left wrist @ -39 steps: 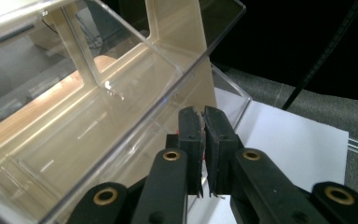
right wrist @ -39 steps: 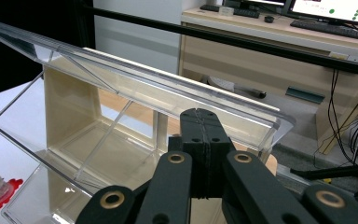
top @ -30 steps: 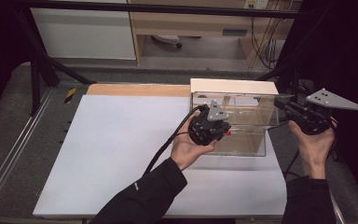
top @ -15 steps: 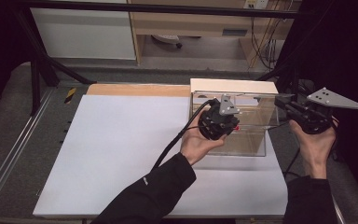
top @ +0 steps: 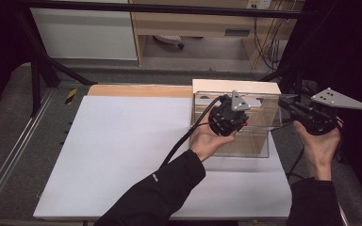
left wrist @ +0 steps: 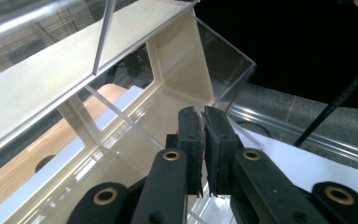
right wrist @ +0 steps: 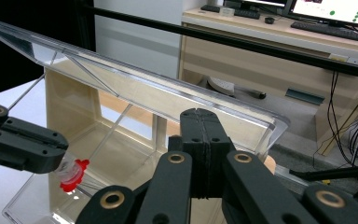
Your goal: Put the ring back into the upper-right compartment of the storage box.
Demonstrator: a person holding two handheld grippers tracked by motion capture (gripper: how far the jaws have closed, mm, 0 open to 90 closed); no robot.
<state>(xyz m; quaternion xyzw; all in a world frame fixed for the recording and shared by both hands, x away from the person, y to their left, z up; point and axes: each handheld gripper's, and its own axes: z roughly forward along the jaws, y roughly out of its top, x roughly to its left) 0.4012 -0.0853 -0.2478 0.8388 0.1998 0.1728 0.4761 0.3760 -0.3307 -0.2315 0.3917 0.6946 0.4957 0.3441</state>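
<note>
Right gripper view: your left gripper, jaws clamped on a small clear tube with a red cap, holds it inside the clear plastic box. High view: that box stands at the white table's far right corner. Your right gripper, jaws pressed together on nothing, sits beside the box's right end.

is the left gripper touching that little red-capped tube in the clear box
Touching: in the right gripper view the left gripper has its jaws closed on the red-capped tube inside the clear box.
</note>
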